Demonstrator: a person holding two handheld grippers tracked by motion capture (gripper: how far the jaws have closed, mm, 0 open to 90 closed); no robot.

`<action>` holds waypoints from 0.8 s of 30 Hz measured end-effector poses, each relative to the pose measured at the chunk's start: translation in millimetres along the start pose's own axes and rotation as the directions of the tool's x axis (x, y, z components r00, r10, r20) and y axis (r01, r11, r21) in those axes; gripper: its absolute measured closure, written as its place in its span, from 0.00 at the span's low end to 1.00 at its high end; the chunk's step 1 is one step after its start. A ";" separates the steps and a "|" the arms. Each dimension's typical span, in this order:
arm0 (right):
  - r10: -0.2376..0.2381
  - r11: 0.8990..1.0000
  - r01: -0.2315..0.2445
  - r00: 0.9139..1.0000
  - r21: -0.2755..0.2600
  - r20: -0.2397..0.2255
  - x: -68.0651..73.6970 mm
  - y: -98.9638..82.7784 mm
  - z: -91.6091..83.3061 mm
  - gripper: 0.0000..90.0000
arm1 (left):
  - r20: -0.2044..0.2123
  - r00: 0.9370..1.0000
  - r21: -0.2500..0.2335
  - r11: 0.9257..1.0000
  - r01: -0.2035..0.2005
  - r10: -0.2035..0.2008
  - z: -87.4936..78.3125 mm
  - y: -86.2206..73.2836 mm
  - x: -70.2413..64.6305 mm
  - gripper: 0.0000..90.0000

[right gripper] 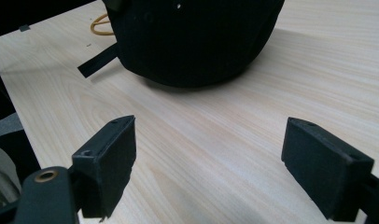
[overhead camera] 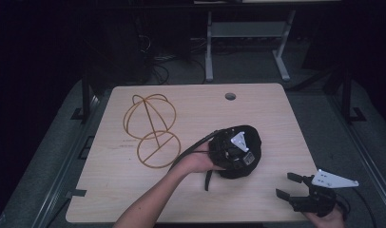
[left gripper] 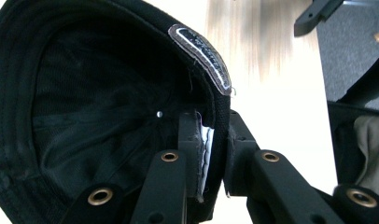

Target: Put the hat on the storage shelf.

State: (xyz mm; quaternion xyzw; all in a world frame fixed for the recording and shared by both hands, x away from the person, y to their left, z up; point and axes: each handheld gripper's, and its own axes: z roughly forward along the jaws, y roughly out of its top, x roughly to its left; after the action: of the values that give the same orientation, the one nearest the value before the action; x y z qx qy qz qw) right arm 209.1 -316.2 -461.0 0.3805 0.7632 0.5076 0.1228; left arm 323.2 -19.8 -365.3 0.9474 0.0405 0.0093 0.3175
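A black cap (overhead camera: 250,142) is found on the right half of the wooden table (overhead camera: 134,190), lying crown-down with its opening turned up, as the left gripper view shows: the dark lining and an oval label (left gripper: 204,53) on the rim are seen there. The rim is clamped between the jaws of the left gripper (overhead camera: 231,151), one pad inside the cap against a white tag (left gripper: 207,149), the other outside. A black strap (overhead camera: 208,179) hangs from the cap onto the table near the person's left hand (overhead camera: 198,161).

The right gripper (overhead camera: 287,185) is held near the table's front right corner, apart from the cap, its jaws standing wide with bare tabletop between them.

A gold wire hat stand (overhead camera: 150,126) is seen to the left of the cap, not touching it.
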 end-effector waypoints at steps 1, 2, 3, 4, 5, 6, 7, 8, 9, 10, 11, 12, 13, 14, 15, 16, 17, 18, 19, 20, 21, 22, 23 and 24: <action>0.001 1.000 -0.001 1.000 -0.004 -0.001 -0.1 0.5 0.0 0.18 | -0.001 1.000 -0.006 1.000 0.000 0.000 -1.7 0.8 0.6 0.89; 0.001 1.000 -0.001 1.000 -0.004 -0.001 -0.1 0.5 0.0 0.18 | -0.001 1.000 -0.006 1.000 0.000 0.000 -1.7 0.8 0.6 0.89; 0.004 1.000 -0.004 1.000 -0.008 -0.008 0.1 2.1 0.2 0.18 | -0.004 1.000 -0.022 1.000 0.003 -0.004 -5.9 2.9 1.9 0.90; 0.003 1.000 -0.003 1.000 -0.011 -0.006 0.5 2.7 0.4 0.17 | -0.001 1.000 -0.030 1.000 0.006 -0.006 -8.1 4.0 2.6 0.90; 0.001 1.000 -0.001 1.000 -0.014 -0.003 1.0 3.3 0.6 0.17 | -0.004 1.000 -0.036 0.999 0.007 -0.007 -10.6 5.5 3.1 0.90; 0.002 1.000 -0.003 1.000 -0.014 -0.005 1.6 4.1 0.9 0.16 | -0.008 1.000 -0.050 0.999 0.008 -0.009 -13.9 7.2 3.8 0.90; -0.002 1.000 0.002 1.000 -0.016 -0.006 2.3 5.1 1.3 0.17 | -0.005 1.000 -0.058 0.998 0.013 -0.013 -15.9 8.2 4.3 0.90; -0.006 1.000 0.006 1.000 -0.018 -0.006 2.7 5.8 1.4 0.16 | -0.003 1.000 -0.072 0.997 0.019 -0.019 -18.0 9.3 4.7 0.90; -0.007 1.000 0.007 1.000 -0.022 -0.006 3.4 6.4 1.5 0.16 | -0.003 1.000 -0.077 0.997 0.018 -0.019 -20.2 10.6 5.3 0.90; -0.010 1.000 0.010 1.000 -0.023 -0.007 3.9 6.9 1.7 0.17 | -0.001 1.000 -0.086 0.996 0.020 -0.020 -22.4 11.9 6.0 0.90; -0.011 1.000 0.011 1.000 -0.023 -0.009 4.4 7.4 2.0 0.17 | 0.001 1.000 -0.092 0.996 0.022 -0.022 -23.5 12.7 6.5 0.90; -0.010 1.000 0.010 1.000 -0.023 -0.010 4.7 7.6 2.2 0.16 | 0.001 1.000 -0.092 0.996 0.022 -0.022 -23.5 12.7 6.5 0.90; -0.014 1.000 0.014 1.000 -0.023 -0.010 4.5 8.4 2.5 0.16 | 0.009 1.000 -0.106 0.994 0.029 -0.028 -27.0 14.1 7.8 0.90; -0.017 1.000 0.017 1.000 -0.024 -0.011 4.4 9.2 2.4 0.16 | 0.011 0.999 -0.116 0.993 0.032 -0.031 -29.2 14.5 8.3 0.90; -0.018 0.999 0.018 1.000 -0.026 -0.010 4.6 10.5 1.8 0.16 | 0.019 0.999 -0.131 0.991 0.039 -0.037 -31.4 14.6 9.0 0.90; -0.022 0.999 0.022 1.000 -0.033 -0.010 4.9 11.9 1.3 0.17 | 0.027 0.999 -0.143 0.988 0.048 -0.045 -33.5 14.8 9.6 0.90; -0.024 0.999 0.024 1.000 -0.038 -0.008 5.4 13.4 0.7 0.17 | 0.031 0.998 -0.151 0.987 0.052 -0.048 -35.5 15.2 10.4 0.90; -0.027 0.999 0.027 1.000 -0.044 -0.008 5.8 14.8 0.1 0.17 | 0.030 0.998 -0.160 0.986 0.054 -0.050 -37.9 16.2 11.0 0.90; -0.032 0.998 0.032 0.999 -0.049 -0.008 5.9 16.6 -0.5 0.17 | 0.029 0.998 -0.161 0.986 0.054 -0.050 -39.7 17.0 11.3 0.90; -0.034 0.998 0.034 0.999 -0.051 -0.007 5.8 17.7 -0.7 0.17 | 0.029 0.998 -0.161 0.986 0.054 -0.050 -39.7 17.0 11.3 0.90; -0.034 0.998 0.034 0.999 -0.054 -0.007 5.2 19.5 -0.9 0.17 | 0.031 0.998 -0.169 0.984 0.051 -0.046 -44.3 20.4 11.3 0.90; -0.033 0.998 0.033 0.999 -0.059 -0.008 4.9 20.6 -0.9 0.17 | 0.032 0.999 -0.173 0.984 0.049 -0.044 -46.1 22.2 11.1 0.90; -0.036 0.997 0.035 0.999 -0.064 -0.010 5.0 22.0 -0.9 0.17 | 0.035 0.998 -0.175 0.983 0.048 -0.043 -47.3 23.8 11.0 0.90; -0.039 0.997 0.038 0.999 -0.064 -0.011 5.2 23.0 -0.8 0.17 | 0.037 0.999 -0.178 0.983 0.045 -0.039 -48.7 25.8 10.8 0.90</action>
State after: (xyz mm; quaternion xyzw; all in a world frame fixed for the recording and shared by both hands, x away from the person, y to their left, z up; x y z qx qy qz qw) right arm 215.6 -308.5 -439.5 0.3586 0.7544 0.5317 0.1400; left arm 333.7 -10.2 -311.0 0.9140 0.0542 -0.0098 0.4020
